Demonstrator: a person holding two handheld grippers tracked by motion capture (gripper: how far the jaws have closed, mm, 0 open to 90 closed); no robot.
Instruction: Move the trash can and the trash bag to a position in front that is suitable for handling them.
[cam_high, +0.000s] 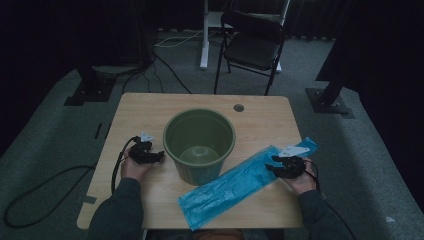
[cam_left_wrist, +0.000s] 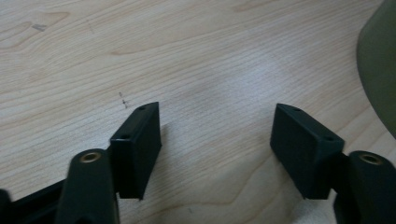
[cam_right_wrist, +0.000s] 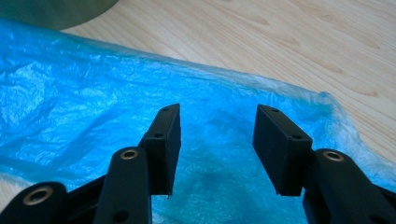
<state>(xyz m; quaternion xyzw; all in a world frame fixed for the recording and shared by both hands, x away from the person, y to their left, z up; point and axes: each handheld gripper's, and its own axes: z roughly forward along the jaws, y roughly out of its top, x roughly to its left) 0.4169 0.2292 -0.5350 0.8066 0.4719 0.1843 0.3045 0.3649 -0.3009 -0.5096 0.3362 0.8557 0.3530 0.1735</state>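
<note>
A green plastic bucket (cam_high: 199, 145) stands upright in the middle of the wooden table (cam_high: 260, 117); its wall edges into the left gripper view (cam_left_wrist: 380, 70). A flat blue plastic bag (cam_high: 240, 182) lies diagonally to the right of the bucket. My left gripper (cam_high: 159, 156) rests left of the bucket, open, with bare wood between its jaws (cam_left_wrist: 215, 140). My right gripper (cam_high: 272, 167) hovers over the bag's upper right part. In the right gripper view it (cam_right_wrist: 215, 144) is open, with the blue bag (cam_right_wrist: 93, 112) lying flat beneath the jaws.
A black folding chair (cam_high: 252, 42) stands on the carpet behind the table, beside a white desk leg (cam_high: 204, 35). A small round hole (cam_high: 238, 107) sits near the table's far edge. Cables trail off the left side onto the floor.
</note>
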